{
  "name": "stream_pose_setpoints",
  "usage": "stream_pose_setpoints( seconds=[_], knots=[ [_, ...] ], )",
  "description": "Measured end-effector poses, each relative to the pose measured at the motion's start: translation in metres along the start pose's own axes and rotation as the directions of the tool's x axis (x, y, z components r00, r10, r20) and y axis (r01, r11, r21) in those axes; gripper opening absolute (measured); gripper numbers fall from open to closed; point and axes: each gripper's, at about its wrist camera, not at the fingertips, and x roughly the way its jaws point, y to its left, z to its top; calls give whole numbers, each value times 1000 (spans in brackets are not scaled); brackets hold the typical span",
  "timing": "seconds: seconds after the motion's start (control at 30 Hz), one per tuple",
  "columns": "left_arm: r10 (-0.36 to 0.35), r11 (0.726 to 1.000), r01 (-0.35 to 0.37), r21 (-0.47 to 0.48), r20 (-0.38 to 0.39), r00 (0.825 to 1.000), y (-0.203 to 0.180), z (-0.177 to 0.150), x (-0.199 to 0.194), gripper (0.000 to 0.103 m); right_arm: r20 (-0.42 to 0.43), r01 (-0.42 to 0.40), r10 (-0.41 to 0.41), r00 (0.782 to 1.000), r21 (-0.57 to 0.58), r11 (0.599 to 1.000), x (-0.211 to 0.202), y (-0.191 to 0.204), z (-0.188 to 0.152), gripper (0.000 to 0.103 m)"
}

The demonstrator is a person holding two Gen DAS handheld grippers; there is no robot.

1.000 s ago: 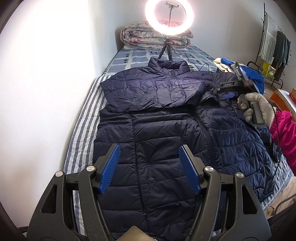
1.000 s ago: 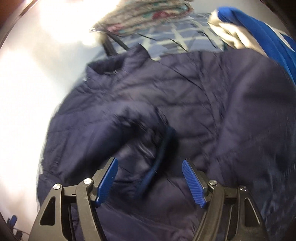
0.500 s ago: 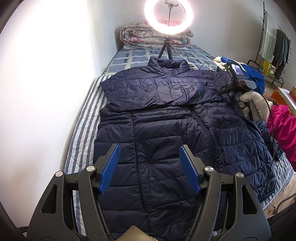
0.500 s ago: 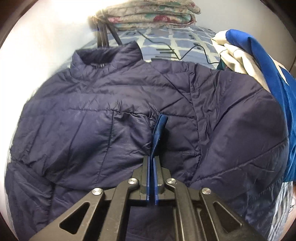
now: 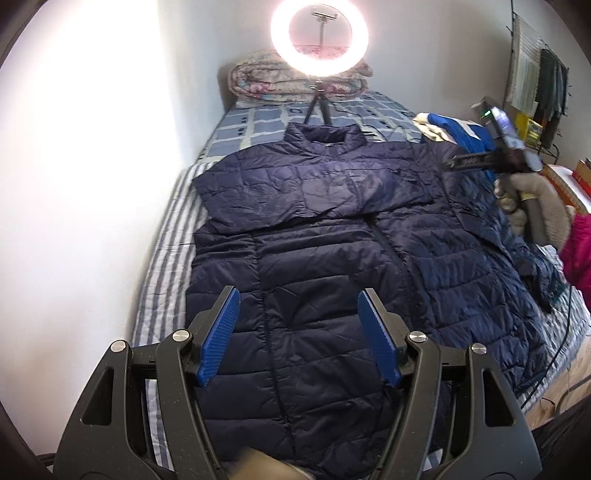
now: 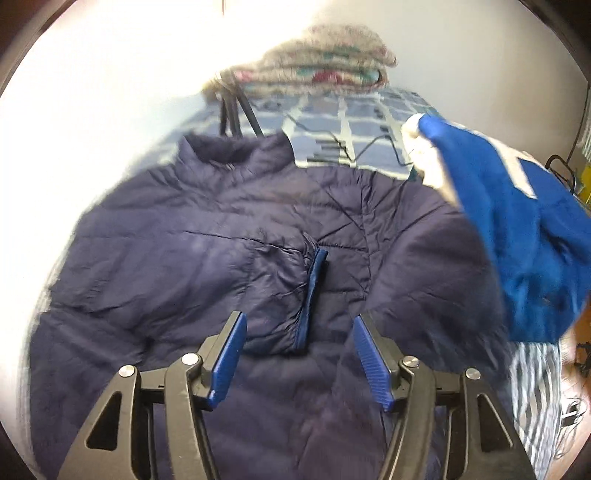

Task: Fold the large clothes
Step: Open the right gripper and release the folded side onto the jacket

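1. Left gripper (image 5: 299, 334): fingers spread wide, grasping nothing. It hovers above the hem half of the navy puffer jacket (image 5: 332, 266), with quilted fabric visible between the blue pads (image 5: 218, 338).
2. Right gripper (image 6: 300, 360): fingers spread apart, grasping nothing. It hovers over the chest area, with the sleeve cuff (image 6: 312, 295) lying on the fabric between and just beyond the fingertips. In the left wrist view the same tool appears at the right edge, held by a gloved hand (image 5: 532, 210).
3. Jacket position: it lies flat on the striped bed sheet (image 5: 166, 258). Its long axis runs from the hem at the near end to the collar (image 5: 325, 134) at the far end.
4. Sleeve state: one sleeve (image 5: 314, 192) is folded crosswise over the chest, perpendicular to the long axis. Its cuff ends near the centre zipper line.
5. Edges and free room: a strip of bare sheet shows between the jacket's left edge and the white wall (image 5: 92, 184). On the right, the jacket reaches close to the bed edge, where a cable (image 5: 557, 354) trails.
6. Beside the right shoulder: a blue and white garment (image 6: 517, 229) lies just beside the jacket and, in the right wrist view, overlaps its edge.
7. Beyond the collar: a checked bedcover (image 5: 258, 122) carries a tripod (image 5: 317, 103) with a lit ring light (image 5: 319, 35).
8. Far end: a folded floral quilt (image 5: 266, 83) rests against the wall.
9. No containers are distinguishable.
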Motion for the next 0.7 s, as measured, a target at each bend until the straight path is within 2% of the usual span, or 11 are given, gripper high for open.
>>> stream_pose_setpoints(
  seconds=[0.13,0.27,0.43,0.57,0.7],
  knots=[
    [-32,999,31,35,22,999,-16,0,-10,69,73,-15,13,997,23,1000,-72,-10,-20,69],
    [-63,995,58,83,54,997,-44,1,-22,69,118,-15,7,993,69,997,-135,-28,-51,70],
    [-175,978,166,128,63,983,-87,5,-29,69,146,47,-64,987,116,992,-212,-54,-106,73],
    [-254,952,241,190,46,966,-139,9,-26,69,147,96,-119,982,153,984,-253,-76,-151,73],
    [-332,907,316,278,12,943,-200,9,-18,69,148,142,-179,973,230,963,-284,-108,-197,73]
  ],
)
